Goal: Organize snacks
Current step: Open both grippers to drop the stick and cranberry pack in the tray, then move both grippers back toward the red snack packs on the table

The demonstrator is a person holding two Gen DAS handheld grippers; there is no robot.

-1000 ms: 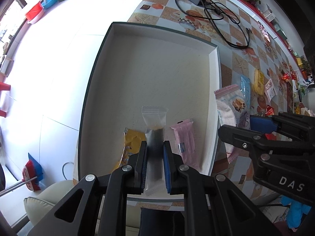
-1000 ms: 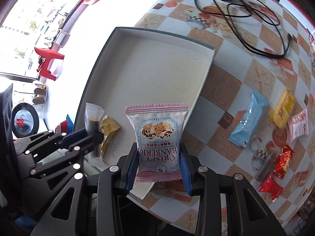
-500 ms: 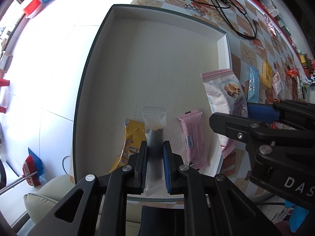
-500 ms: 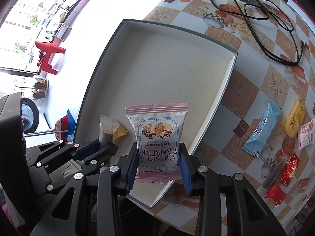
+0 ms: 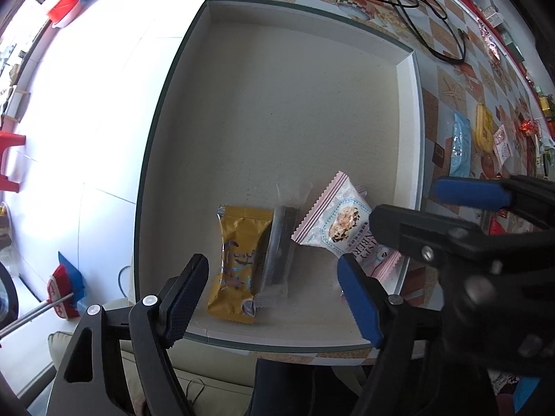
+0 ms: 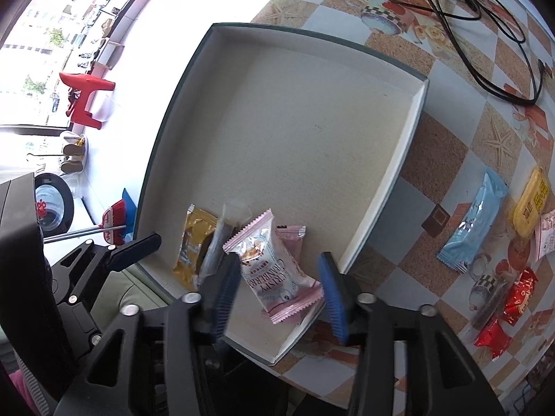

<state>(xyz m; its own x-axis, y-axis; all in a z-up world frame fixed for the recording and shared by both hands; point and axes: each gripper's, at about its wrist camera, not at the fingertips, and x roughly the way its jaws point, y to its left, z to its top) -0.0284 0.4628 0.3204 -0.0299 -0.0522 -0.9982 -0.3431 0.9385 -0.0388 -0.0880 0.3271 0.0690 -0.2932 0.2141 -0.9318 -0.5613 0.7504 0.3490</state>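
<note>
A: Counting from the jaws outward, how much was sorted?

B: Four packets lay in the box, all at its near end: the gold packet, the clear sachet, the cranberry crisp packet and a pink bar under it. Off to the right, on the table, several more waited, among them a blue packet.

A: And the jaws?

B: Left gripper spread wide, holding nothing, above the gold packet and sachet. Right gripper spread too; the cranberry packet lay loose between its fingers.

Snack packets inside box.
</note>
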